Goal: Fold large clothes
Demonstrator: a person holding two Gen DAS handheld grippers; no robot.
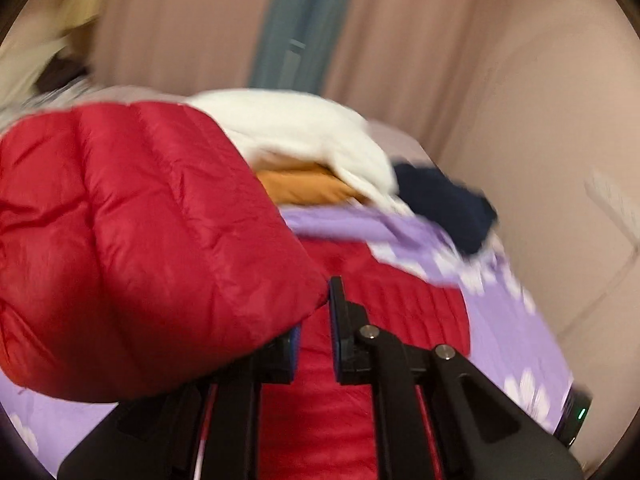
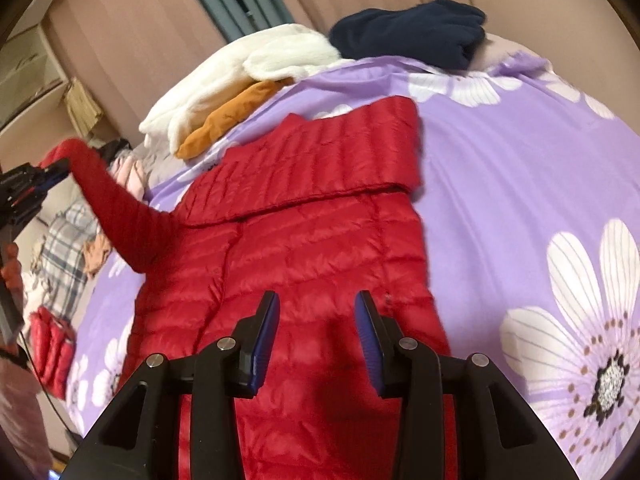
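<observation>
Sleeve fold | left gripper clamps cuff, lifted | right gripper part-open, empty above red jacket | next: lay sleeve across body

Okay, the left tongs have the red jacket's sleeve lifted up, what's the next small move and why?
Probably carry the sleeve inward and lay it across the red jacket. The left tongs are shut on the cuff, holding it off the purple floral bedspread, while the other side already looks folded over. The right tongs hover open and empty.
</observation>
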